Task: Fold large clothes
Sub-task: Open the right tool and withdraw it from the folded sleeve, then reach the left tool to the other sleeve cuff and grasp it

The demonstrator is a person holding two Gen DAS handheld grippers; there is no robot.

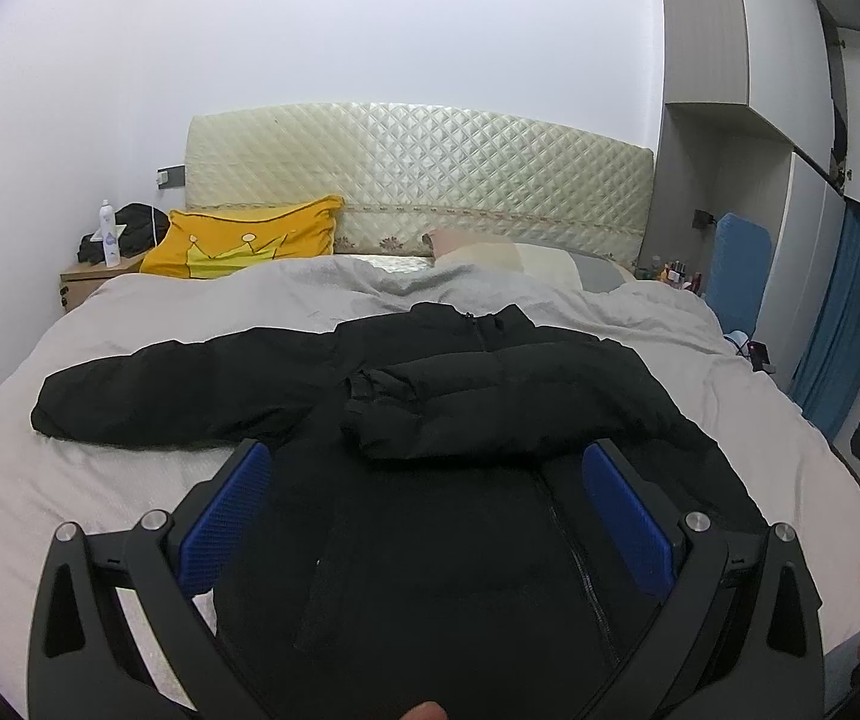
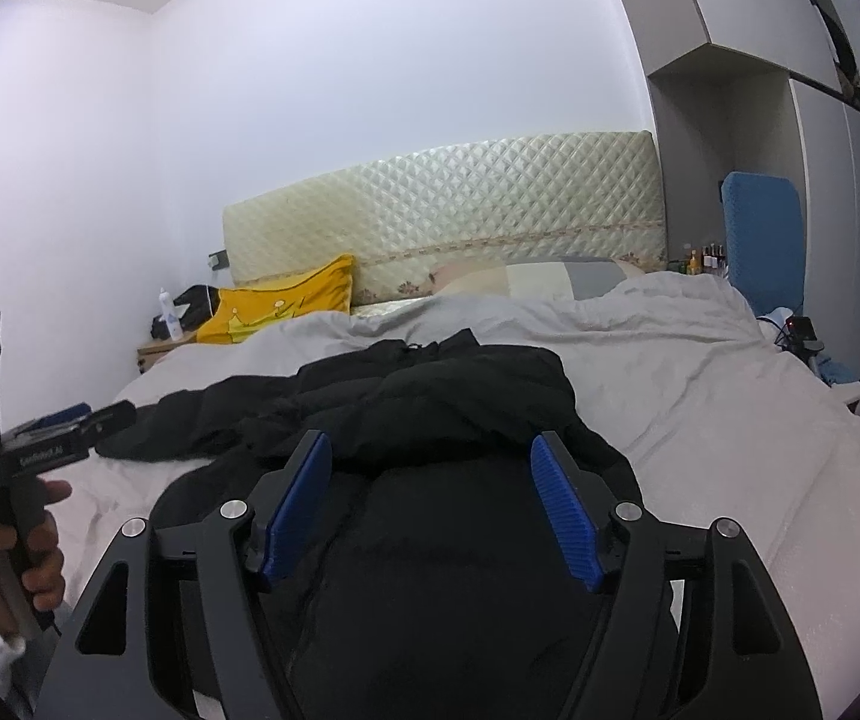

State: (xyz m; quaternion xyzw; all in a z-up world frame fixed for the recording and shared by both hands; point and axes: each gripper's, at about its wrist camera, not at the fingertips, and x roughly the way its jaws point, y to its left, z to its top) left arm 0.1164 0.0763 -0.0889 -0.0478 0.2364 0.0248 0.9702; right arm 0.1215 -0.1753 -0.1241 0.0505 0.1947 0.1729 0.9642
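Observation:
A black puffer jacket (image 1: 430, 540) lies front up on the grey bed cover (image 1: 129, 480), collar toward the headboard. Its right sleeve (image 1: 460, 414) is folded across the chest; its left sleeve (image 1: 159, 396) stretches out to the left. My left gripper (image 1: 426, 456) is open and empty above the jacket's lower front. In the right wrist view the jacket (image 2: 460, 540) fills the middle, and my right gripper (image 2: 430, 450) is open and empty over it. The left gripper (image 2: 63, 426) shows there at the left edge, held by a hand.
A yellow pillow (image 1: 243, 243) and a pale pillow (image 1: 490, 255) lie by the quilted headboard (image 1: 417, 174). A nightstand (image 1: 93, 279) with a bottle stands at the far left. A blue chair (image 1: 736, 264), small bottles and wardrobes (image 1: 790, 60) are on the right.

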